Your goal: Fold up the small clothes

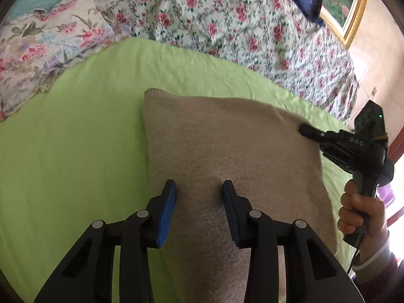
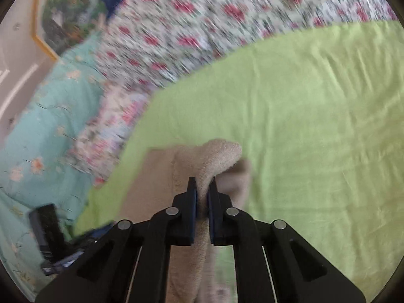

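Observation:
A beige knit garment point(image 1: 227, 146) lies flat on a lime-green sheet point(image 1: 75, 139). My left gripper point(image 1: 199, 189) is open above the garment's near part, its blue pads apart with cloth showing between them. My right gripper point(image 1: 306, 129) reaches in from the right and pinches the garment's far right edge. In the right wrist view the right gripper point(image 2: 202, 189) is shut on a bunched fold of the beige garment point(image 2: 217, 156), lifted off the green sheet point(image 2: 315, 126).
A floral quilt point(image 1: 227, 20) covers the bed beyond the green sheet, with a floral pillow point(image 1: 45, 40) at the far left. A turquoise cover point(image 2: 43, 131) and a gold-framed picture point(image 2: 63, 17) lie to the left in the blurred right wrist view.

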Tool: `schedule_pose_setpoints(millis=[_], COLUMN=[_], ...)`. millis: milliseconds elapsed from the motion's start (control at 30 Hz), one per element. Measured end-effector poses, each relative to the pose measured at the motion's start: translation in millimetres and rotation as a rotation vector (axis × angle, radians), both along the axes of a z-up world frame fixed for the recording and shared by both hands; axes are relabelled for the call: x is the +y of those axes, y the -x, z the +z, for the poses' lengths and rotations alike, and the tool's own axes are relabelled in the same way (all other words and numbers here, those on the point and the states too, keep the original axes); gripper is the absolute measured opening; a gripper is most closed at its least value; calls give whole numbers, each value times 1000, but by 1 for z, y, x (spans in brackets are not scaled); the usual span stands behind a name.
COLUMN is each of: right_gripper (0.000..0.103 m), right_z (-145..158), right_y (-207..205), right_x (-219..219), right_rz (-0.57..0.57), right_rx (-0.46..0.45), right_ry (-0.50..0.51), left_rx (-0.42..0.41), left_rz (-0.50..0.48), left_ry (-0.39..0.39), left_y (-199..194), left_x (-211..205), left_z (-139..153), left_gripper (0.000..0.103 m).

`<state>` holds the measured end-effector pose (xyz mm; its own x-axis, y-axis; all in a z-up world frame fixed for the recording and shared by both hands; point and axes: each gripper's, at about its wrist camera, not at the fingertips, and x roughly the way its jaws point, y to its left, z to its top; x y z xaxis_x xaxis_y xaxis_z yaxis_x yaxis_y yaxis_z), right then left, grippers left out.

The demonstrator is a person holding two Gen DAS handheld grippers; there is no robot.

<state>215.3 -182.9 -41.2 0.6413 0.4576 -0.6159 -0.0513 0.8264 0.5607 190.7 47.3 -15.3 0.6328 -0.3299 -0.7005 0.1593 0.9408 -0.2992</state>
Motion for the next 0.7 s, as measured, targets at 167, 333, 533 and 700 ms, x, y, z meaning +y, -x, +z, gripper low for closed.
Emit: schedule_pose_setpoints(millis=[167,333,533,700], right_gripper=[9,14,14,14], right_z=[-30,-16,20,32], right_y=[-11,1,46,87], right_x=[-1,-6,-4,12], right_rz=[4,-22,-41,-8], right_rx=[62,59,-4,-34], right_ry=[1,-5,4,4], left_rx=[2,8,-1,-22], left_rz=[-4,0,4,11], left_ry=[-53,-60,-4,9], left_y=[-1,0,30,70], left_x=[-6,-7,10,26], left_z=[-8,-5,7,13], left_gripper=[40,40,37,37])
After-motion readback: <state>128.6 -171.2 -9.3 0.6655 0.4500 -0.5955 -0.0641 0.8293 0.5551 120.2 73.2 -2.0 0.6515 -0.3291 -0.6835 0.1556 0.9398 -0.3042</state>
